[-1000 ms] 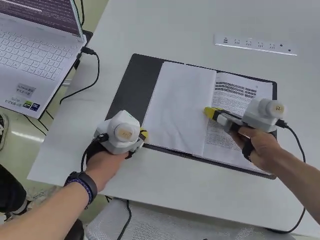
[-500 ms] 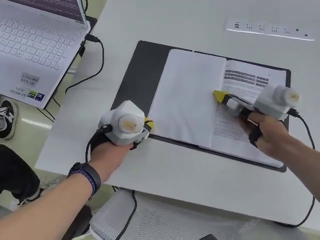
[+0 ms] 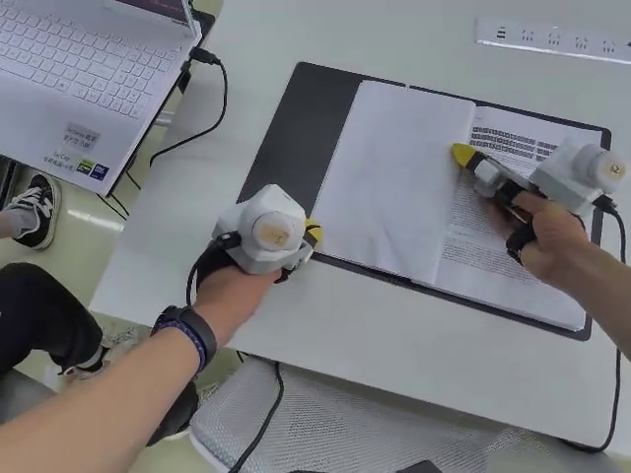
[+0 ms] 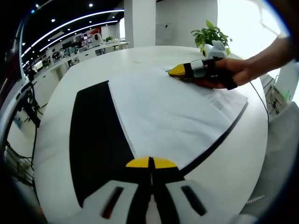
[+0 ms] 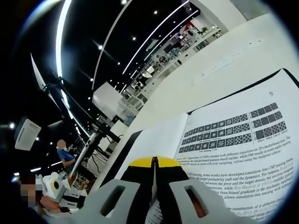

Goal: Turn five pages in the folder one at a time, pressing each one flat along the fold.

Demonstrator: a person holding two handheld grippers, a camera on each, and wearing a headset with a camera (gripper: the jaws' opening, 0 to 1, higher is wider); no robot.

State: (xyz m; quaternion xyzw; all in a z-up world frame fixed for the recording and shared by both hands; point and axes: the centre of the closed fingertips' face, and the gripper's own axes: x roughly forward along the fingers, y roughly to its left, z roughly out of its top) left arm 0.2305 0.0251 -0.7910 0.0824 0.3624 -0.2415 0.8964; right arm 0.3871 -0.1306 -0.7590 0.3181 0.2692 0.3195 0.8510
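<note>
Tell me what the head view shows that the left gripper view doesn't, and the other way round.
Head view: the laptop and the dark band on the person's left wrist. Left gripper view: a potted plant beyond the table and long ceiling lights of a big room. Both: the black folder, its blank turned page, the printed page, the right gripper shut with its yellow tip by the fold, and the left gripper, shut at the folder's near edge.
</note>
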